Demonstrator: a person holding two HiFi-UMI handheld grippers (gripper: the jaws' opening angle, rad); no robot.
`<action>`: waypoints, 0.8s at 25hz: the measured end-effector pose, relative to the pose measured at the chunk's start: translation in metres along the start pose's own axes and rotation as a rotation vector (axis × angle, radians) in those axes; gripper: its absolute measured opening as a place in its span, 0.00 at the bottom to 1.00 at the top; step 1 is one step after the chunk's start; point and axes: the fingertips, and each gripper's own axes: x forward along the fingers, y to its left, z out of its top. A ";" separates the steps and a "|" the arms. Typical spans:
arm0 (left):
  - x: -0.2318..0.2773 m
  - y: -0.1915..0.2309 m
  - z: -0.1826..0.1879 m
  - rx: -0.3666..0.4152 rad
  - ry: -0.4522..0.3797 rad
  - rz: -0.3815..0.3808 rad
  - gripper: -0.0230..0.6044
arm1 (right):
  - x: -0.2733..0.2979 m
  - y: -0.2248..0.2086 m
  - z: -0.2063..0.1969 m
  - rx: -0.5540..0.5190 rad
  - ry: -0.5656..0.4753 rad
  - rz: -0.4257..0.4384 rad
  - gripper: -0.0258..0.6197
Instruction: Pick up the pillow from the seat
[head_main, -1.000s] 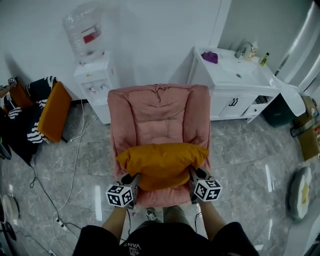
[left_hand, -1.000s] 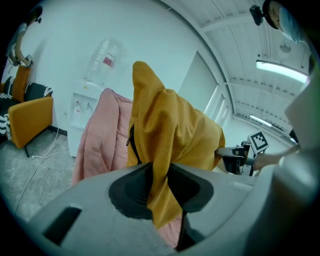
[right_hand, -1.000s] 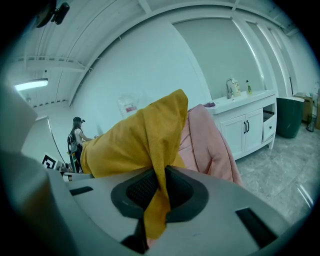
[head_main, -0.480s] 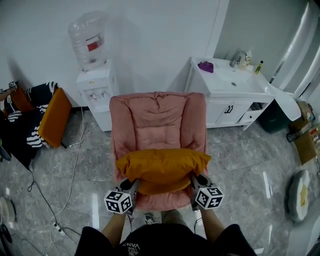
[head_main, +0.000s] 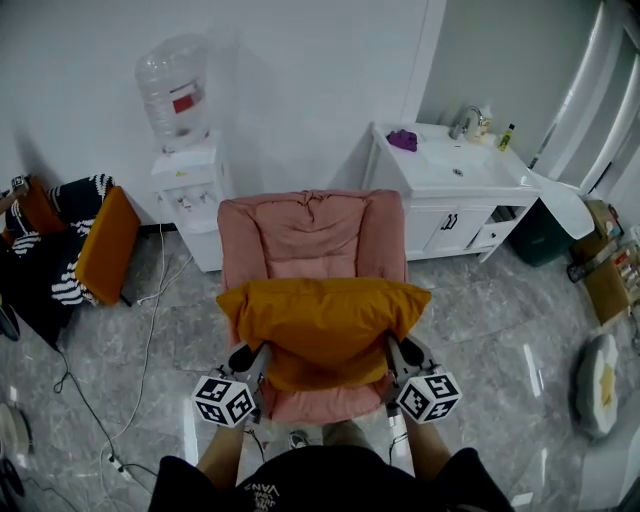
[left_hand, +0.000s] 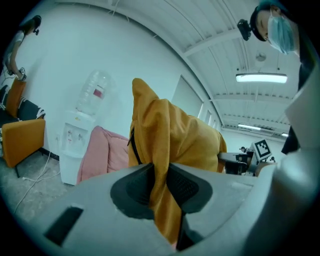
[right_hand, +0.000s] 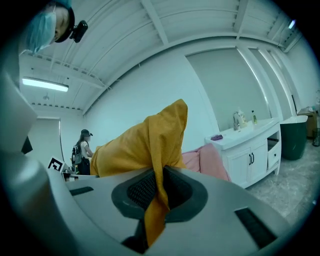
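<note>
My left tool (left_hand: 159, 186) pinches one end of the orange pillow (head_main: 322, 322), and my right tool (right_hand: 159, 192) pinches the other end, with cloth bunched between each pair of jaws. The pillow spans between them, raised over the seat of the pink chair (head_main: 310, 232). The chair stands between a water dispenser (head_main: 185, 190) and a sink cabinet (head_main: 450, 200).

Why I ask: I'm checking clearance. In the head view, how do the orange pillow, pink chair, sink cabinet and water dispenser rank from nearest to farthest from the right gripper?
1. Orange pillow: clamped in the fingers of the right gripper.
2. Pink chair: just beneath and ahead.
3. Sink cabinet: ahead, to the right.
4. Water dispenser: far left, by the wall.
</note>
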 end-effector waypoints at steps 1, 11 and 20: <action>0.000 -0.002 0.010 0.006 -0.018 -0.007 0.17 | -0.002 0.004 0.011 -0.004 -0.027 0.003 0.09; -0.009 -0.026 0.097 0.084 -0.167 -0.076 0.16 | -0.021 0.028 0.091 -0.038 -0.216 0.030 0.09; -0.009 -0.039 0.142 0.153 -0.197 -0.084 0.16 | -0.028 0.037 0.127 -0.045 -0.282 0.046 0.10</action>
